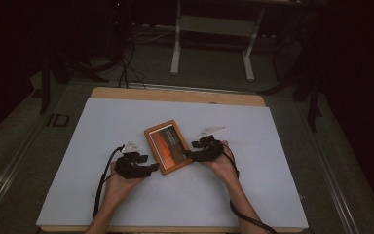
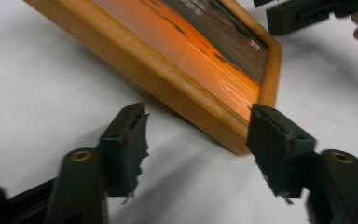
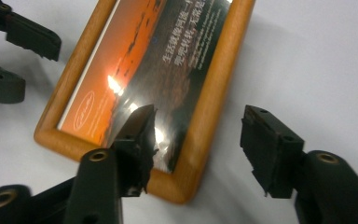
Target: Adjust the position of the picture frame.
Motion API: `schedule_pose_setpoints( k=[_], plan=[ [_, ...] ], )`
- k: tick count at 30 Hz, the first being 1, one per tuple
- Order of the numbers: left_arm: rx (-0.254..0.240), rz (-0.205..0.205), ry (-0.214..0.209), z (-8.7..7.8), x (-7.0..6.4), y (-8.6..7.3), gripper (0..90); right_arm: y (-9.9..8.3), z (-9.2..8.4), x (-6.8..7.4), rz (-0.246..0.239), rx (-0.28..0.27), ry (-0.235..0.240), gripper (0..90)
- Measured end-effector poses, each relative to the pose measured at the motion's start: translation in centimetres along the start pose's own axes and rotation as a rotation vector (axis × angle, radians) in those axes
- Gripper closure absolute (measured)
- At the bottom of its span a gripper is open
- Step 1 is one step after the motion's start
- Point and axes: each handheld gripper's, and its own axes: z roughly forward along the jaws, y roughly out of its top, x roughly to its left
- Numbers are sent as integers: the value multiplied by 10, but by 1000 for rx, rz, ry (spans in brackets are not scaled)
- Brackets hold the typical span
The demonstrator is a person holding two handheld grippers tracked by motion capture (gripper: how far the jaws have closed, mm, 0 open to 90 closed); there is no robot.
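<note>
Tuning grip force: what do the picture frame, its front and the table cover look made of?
Picture frame: looks like wood, honey-orange, smooth satin finish, rounded edges; faint grain in the left gripper view. Its front pane: glossy, with bright glare spots, so glass or clear plastic over a print; can't tell which. Table cover: matte white sheet, no glare, possibly paper or foam board.

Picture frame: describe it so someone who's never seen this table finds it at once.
On the white sheet that covers the wooden table, look near the middle, between the left gripper and the right gripper. The picture frame lies flat there, turned askew to the table's edges. It is the one wooden rectangle on the sheet, holding an orange and dark print with lines of white text.
</note>
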Motion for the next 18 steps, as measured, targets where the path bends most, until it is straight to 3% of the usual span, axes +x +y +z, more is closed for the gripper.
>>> schedule_pose_setpoints(
  k=[5, 9, 12, 17, 18],
  plan=[
    [17, -12, 3, 6, 3, 3, 303, 4, 5, -1, 15, -2, 18, 382],
    [15, -23, 15, 14, 4, 12, 251, 16, 14, -4, 26, -15, 41, 288],
    [12, -62, 5, 22, 8, 17, 234, 22, 20, -5, 36, -13, 57, 257],
    [13, -78, 8, 27, 9, 19, 222, 28, 30, -10, 66, -8, 81, 228],
    [11, -98, 4, 30, 12, 20, 222, 29, 35, -13, 79, -2, 84, 208]
  ],
)
